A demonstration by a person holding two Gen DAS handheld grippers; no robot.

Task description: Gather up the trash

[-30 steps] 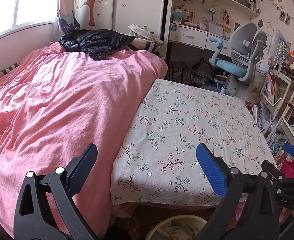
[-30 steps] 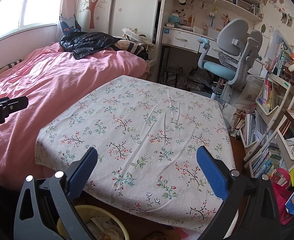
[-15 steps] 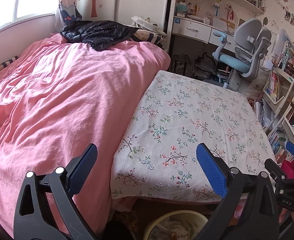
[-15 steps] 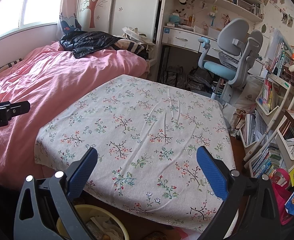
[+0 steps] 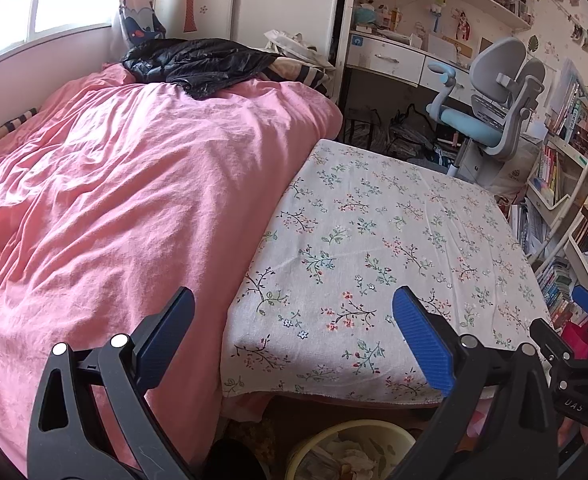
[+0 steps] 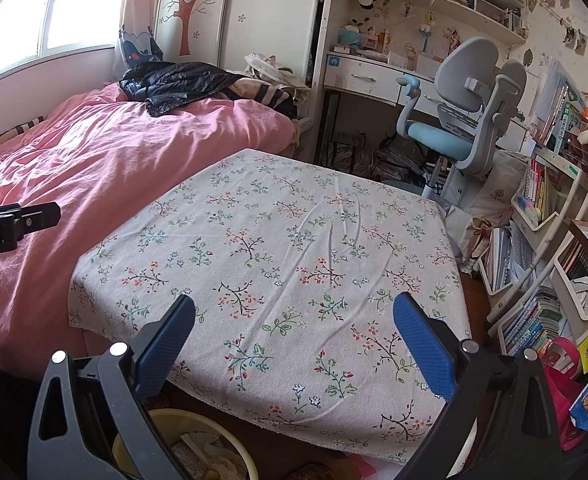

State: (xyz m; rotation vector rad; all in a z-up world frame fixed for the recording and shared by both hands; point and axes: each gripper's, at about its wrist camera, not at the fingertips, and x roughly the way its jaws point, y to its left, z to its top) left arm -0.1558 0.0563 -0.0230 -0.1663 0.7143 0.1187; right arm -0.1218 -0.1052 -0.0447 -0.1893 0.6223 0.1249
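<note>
Hovering level — both grippers' fingers [image 5: 421, 340] spread

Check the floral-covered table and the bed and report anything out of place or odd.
Nothing is spilled or damaged. The floral tablecloth is bare, with only light creases. A black jacket lies crumpled at the far end of the pink bed. The yellow bin by the table's near edge already holds crumpled paper. Both claws are open and empty.

Your left gripper [image 5: 294, 332]: jaws spread wide, nothing between the blue pads [image 5: 421, 340]. Your right gripper [image 6: 294, 334]: likewise wide apart, empty, level beside the left.
</note>
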